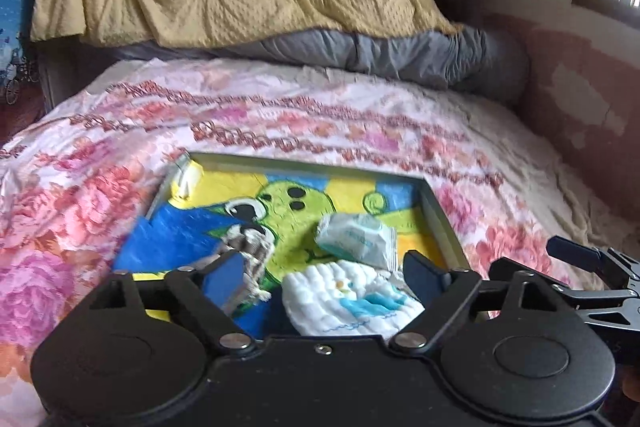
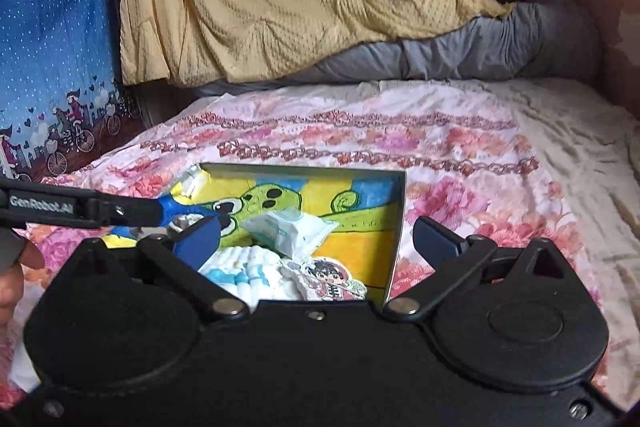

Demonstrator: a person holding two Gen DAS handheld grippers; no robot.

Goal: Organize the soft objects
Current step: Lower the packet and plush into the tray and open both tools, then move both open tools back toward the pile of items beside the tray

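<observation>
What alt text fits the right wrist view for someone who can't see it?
The open right tool hovers over a tray on a floral bedspread; the tray holds a white cloth and a tissue pack. The left tool enters from the left.

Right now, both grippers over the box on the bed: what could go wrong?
1. The box sits on a soft flowered bedspread, so pressing down may tip it.
2. The tissue pack lies partly on the white cloth; grabbing one may drag the other.
3. The left gripper and right gripper, both open, hover close over the same box and might collide.
</observation>
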